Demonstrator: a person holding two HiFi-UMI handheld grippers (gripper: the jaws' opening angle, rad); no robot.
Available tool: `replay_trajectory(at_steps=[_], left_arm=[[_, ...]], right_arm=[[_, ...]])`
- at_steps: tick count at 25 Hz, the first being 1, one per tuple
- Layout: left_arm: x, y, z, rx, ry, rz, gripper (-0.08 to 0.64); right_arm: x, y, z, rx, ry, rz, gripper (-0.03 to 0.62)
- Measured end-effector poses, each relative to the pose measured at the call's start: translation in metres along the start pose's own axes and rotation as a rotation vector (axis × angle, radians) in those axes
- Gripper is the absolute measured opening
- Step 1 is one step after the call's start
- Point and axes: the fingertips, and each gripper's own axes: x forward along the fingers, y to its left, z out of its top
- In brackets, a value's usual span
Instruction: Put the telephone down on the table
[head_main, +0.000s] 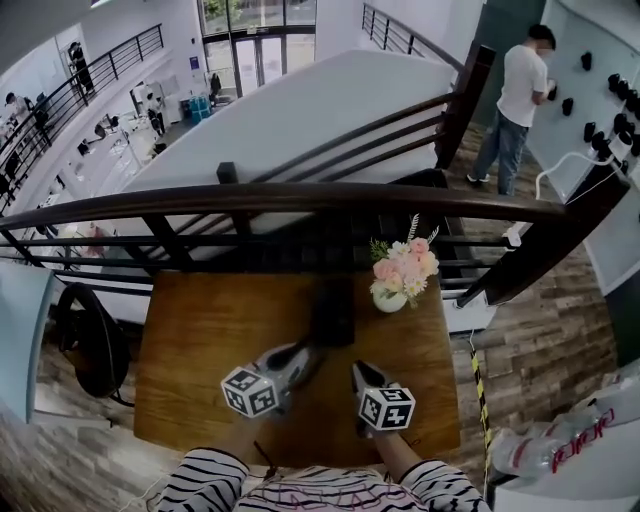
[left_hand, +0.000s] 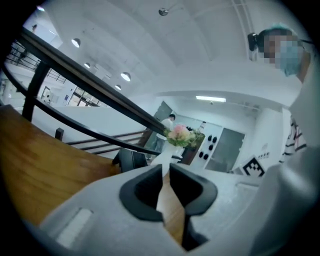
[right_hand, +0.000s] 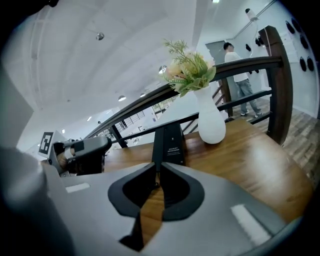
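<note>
The black telephone (head_main: 332, 310) lies on the wooden table (head_main: 200, 340), just beyond both grippers and free of them. It shows straight ahead in the right gripper view (right_hand: 169, 145) and as a dark block in the left gripper view (left_hand: 131, 159). My left gripper (head_main: 304, 354) hovers above the table near the phone's left side; its jaws (left_hand: 165, 172) meet at the tips with nothing between them. My right gripper (head_main: 357, 371) sits near the phone's front end, its jaws (right_hand: 157, 170) likewise shut and empty. The left gripper's body (right_hand: 85, 150) shows at the left of the right gripper view.
A white vase (head_main: 391, 298) of pink flowers (right_hand: 187, 65) stands at the table's far right corner. A dark railing (head_main: 300, 195) runs along the far edge. A black bag (head_main: 95, 340) hangs left of the table. A person (head_main: 515, 100) stands far off at the right.
</note>
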Motion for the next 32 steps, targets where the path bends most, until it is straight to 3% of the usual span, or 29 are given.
replay_trajectory(at_steps=[5,20,32], left_arm=[[-0.043,-0.020,-0.003,0.008,-0.017,-0.002,0.005],[-0.147,-0.075,-0.026,0.034,0.022,-0.055,0.003],[-0.219,-0.094,-0.051,0.050,0.045,-0.044,0.003]], right_arm=[[-0.025,0.024,-0.018,0.035,-0.033,-0.028,0.000],[-0.096,0.089,-0.065,0.046,-0.104,-0.073,0.000],[-0.136,0.140,-0.112,0.043,-0.120,-0.079,0.000]])
